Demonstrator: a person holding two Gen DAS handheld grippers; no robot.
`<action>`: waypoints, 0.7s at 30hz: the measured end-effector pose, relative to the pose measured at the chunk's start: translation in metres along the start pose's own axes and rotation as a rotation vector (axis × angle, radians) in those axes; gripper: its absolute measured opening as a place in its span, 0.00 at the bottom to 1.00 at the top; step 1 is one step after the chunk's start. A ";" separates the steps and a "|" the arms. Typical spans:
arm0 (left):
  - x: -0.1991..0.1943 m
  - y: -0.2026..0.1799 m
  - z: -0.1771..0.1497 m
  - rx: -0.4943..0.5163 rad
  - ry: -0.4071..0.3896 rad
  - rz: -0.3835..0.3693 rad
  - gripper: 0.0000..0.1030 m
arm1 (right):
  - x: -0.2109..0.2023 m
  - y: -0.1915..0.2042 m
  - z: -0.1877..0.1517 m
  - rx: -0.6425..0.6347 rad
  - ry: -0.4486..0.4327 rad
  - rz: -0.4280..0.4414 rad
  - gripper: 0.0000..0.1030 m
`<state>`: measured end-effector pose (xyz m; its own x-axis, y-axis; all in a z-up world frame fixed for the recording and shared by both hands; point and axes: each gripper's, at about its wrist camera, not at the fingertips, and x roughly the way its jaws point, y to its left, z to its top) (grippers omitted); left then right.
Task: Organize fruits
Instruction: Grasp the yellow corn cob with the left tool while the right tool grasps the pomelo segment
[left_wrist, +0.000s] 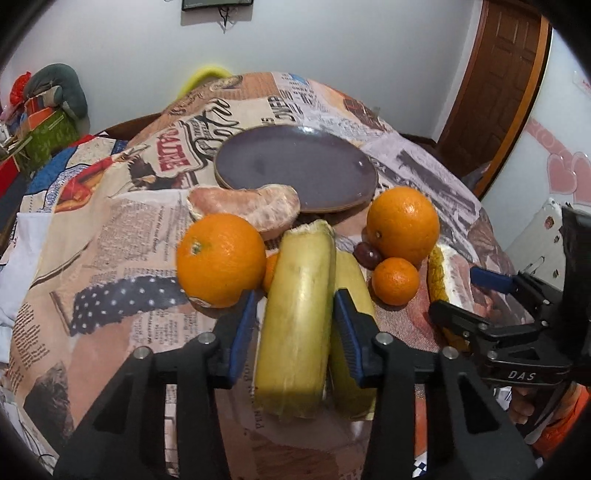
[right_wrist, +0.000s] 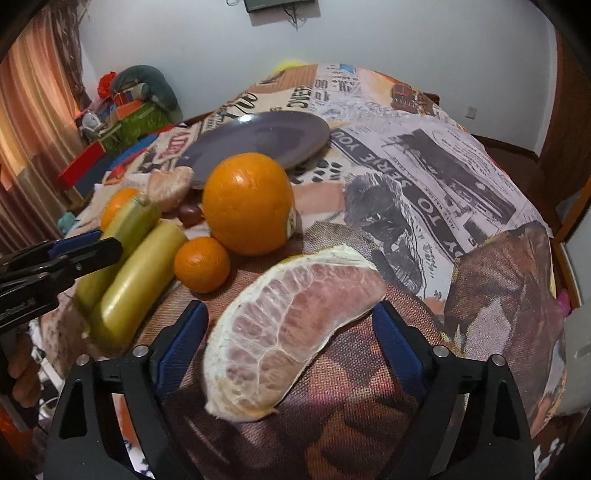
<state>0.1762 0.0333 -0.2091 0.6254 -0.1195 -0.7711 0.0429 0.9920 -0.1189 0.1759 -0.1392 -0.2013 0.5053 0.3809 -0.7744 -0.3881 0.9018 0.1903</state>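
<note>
My left gripper (left_wrist: 297, 295) straddles a yellow-green cane stick (left_wrist: 295, 317) lying on the tablecloth. Its right pad is against the stick and a thin gap shows at the left pad. A second stick (left_wrist: 351, 269) lies just right of it. My right gripper (right_wrist: 288, 306) stands open around a pink pomelo wedge (right_wrist: 291, 325), with space on both sides. Two big oranges (left_wrist: 221, 258) (left_wrist: 402, 221), a small mandarin (left_wrist: 395, 280), a dark red fruit (left_wrist: 365, 254) and a peeled pomelo piece (left_wrist: 251, 206) lie before the bare purple plate (left_wrist: 295, 166).
A newspaper-print cloth (right_wrist: 443, 177) covers the round table, which drops away at the right edge. Boxes and a cushion (right_wrist: 140, 96) are piled at the far left by a curtain. A wooden door (left_wrist: 495, 92) stands at the far right.
</note>
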 end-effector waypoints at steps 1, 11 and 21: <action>0.000 -0.001 0.001 0.002 -0.002 0.001 0.41 | 0.000 0.001 0.000 -0.010 -0.003 -0.007 0.84; 0.004 0.003 0.004 -0.011 0.000 -0.023 0.39 | -0.014 -0.015 -0.004 -0.039 0.011 0.031 0.52; 0.010 0.003 0.011 -0.028 0.016 -0.041 0.38 | -0.004 -0.015 0.003 -0.024 0.006 0.023 0.51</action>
<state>0.1916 0.0354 -0.2105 0.6113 -0.1605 -0.7749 0.0460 0.9848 -0.1677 0.1824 -0.1537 -0.1991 0.4914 0.3999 -0.7737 -0.4180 0.8876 0.1933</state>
